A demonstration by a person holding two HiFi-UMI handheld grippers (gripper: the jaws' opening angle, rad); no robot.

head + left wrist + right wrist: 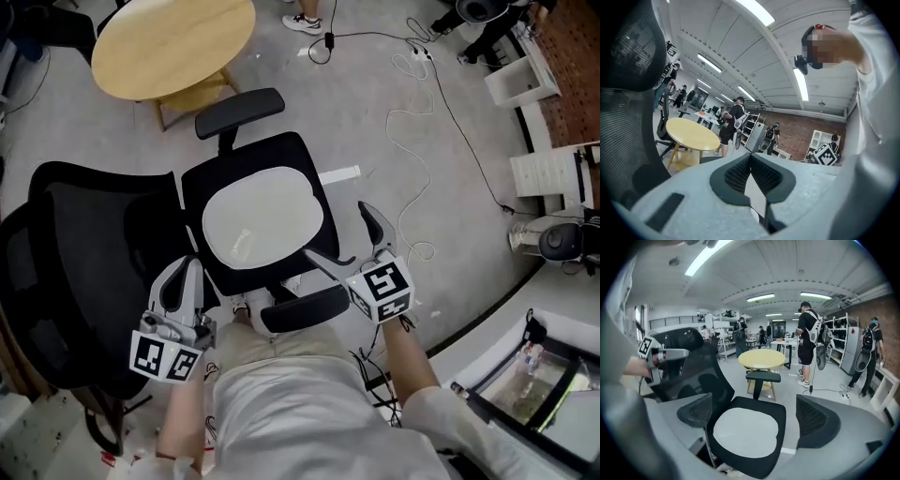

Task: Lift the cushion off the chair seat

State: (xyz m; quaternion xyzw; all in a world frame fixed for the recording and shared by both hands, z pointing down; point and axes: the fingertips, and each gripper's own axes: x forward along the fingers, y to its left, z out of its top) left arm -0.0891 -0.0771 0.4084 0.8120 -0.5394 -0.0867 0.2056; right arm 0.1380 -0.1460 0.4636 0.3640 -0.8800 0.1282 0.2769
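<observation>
A pale grey round cushion [262, 217] lies flat on the black seat [305, 167] of an office chair, also visible as the cushion [746, 432] in the right gripper view. My right gripper [352, 242] hovers open at the seat's front right corner, above the near armrest [305, 307]. In its own view the right gripper [754, 416] has its jaws wide apart, framing the cushion without touching it. My left gripper [183, 279] is at the seat's front left corner beside the backrest [84, 272]. The left gripper [751, 157] has its pad tips together, with nothing seen held.
A round wooden table [173, 42] stands just beyond the chair's far armrest [239, 112]. Cables [412, 141] trail over the grey floor to the right. White shelf units [534, 84] line the right side. People [808, 341] stand further back.
</observation>
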